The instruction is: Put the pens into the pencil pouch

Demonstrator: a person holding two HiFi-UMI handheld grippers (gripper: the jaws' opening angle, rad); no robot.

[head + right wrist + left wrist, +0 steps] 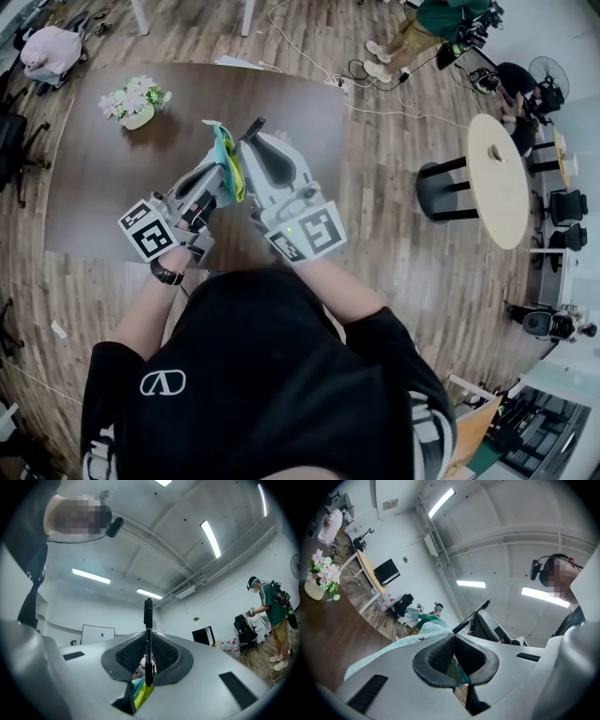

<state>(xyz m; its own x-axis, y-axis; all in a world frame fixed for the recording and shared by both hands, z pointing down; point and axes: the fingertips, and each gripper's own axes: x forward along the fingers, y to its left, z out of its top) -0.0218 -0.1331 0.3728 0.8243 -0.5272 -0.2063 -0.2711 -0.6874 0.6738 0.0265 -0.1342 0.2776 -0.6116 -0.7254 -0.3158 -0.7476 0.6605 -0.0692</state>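
Pinching pen (148, 634) between right gripper (147, 654) jaws — left gripper (453, 660) clamps pouch (431, 629).

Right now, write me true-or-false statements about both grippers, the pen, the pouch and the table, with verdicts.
1. The right gripper grips a black pen. True.
2. The left gripper is open and empty. False: its jaws are shut on the pouch.
3. Flowers stand on the table. True.
4. The pouch lies flat on the table. False: the left gripper holds it up.
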